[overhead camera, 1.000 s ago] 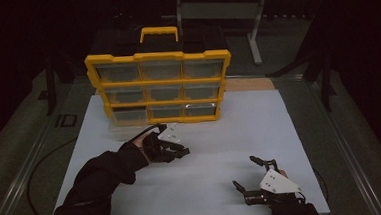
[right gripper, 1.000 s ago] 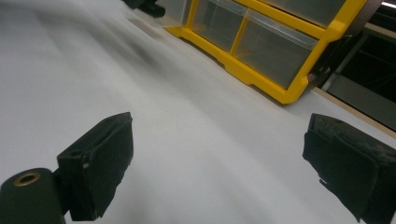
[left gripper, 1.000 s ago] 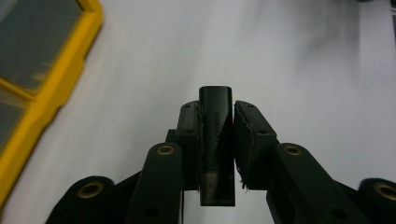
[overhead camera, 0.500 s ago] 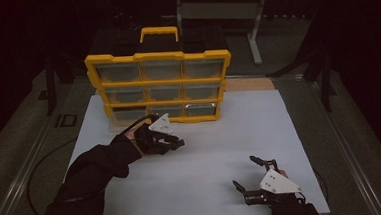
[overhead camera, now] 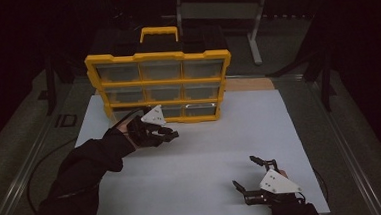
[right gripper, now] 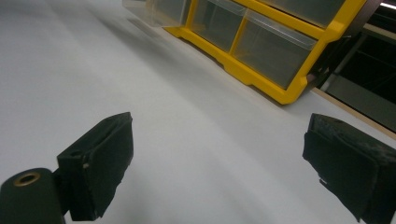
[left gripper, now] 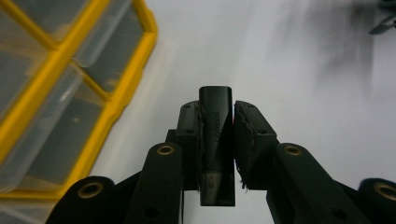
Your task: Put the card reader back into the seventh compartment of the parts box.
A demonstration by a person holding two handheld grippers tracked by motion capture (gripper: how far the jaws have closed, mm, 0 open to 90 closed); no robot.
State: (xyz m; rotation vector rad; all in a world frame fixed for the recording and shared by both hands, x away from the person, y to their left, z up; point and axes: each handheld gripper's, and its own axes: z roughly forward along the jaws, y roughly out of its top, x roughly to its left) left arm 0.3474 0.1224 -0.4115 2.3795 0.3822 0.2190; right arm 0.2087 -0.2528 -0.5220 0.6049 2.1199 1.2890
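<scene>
My left gripper [overhead camera: 172, 135], clamped on a small black stick [left gripper: 215, 140], has lifted toward the yellow organizer [overhead camera: 159, 84]. I judge a drawer drop comes next. My right gripper [overhead camera: 246, 173] rests spread wide, empty.

From above our side of the desk [overhead camera: 196, 152] we look forward and down, far enough to take in the whole white top and the yellow drawer case [overhead camera: 159, 87] at its back. From the left gripper [left gripper: 217, 140] we look along its jaws, close to the desk, the case at the picture's left. From the right gripper [right gripper: 219, 163] we look low across the desk toward the case. All three views share the case and white top.
</scene>
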